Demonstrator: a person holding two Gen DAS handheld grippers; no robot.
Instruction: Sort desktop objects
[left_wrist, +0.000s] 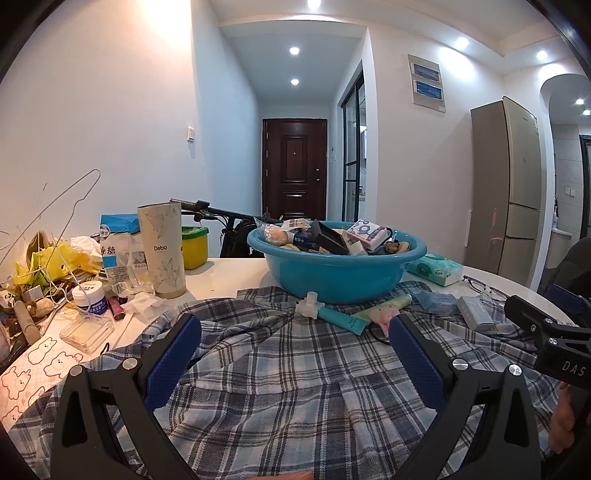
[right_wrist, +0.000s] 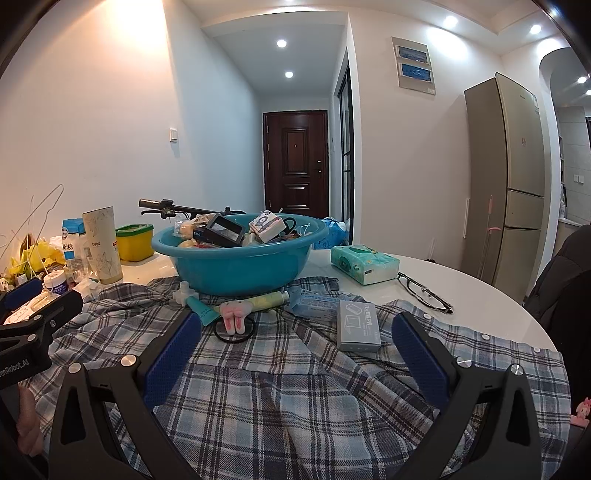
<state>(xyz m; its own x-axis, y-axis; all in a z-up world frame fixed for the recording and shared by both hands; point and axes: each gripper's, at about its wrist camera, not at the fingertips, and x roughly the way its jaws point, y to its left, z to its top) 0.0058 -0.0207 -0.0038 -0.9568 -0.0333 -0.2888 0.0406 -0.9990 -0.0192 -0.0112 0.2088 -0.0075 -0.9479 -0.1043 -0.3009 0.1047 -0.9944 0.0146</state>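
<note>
A teal basin (left_wrist: 332, 275) (right_wrist: 236, 269) filled with boxes and small items stands on a plaid shirt (left_wrist: 280, 387) (right_wrist: 295, 387) spread over the white table. In front of the basin lie a white plastic fitting (left_wrist: 309, 303), a teal tube (left_wrist: 341, 319) (right_wrist: 201, 312), a pink-and-white plush toy (right_wrist: 233, 314), a black ring (right_wrist: 233, 330) and a grey box (right_wrist: 357, 329). My left gripper (left_wrist: 295, 332) is open and empty above the shirt. My right gripper (right_wrist: 297, 332) is open and empty above the shirt, near the grey box.
At the left stand a tall cup (left_wrist: 162, 251), a sugar bag (left_wrist: 116, 254), a yellow tub (left_wrist: 195, 246), a white jar (left_wrist: 89, 297), a clear case (left_wrist: 86, 332) and clutter. A tissue pack (right_wrist: 364, 264) and glasses (right_wrist: 424, 291) lie at the right.
</note>
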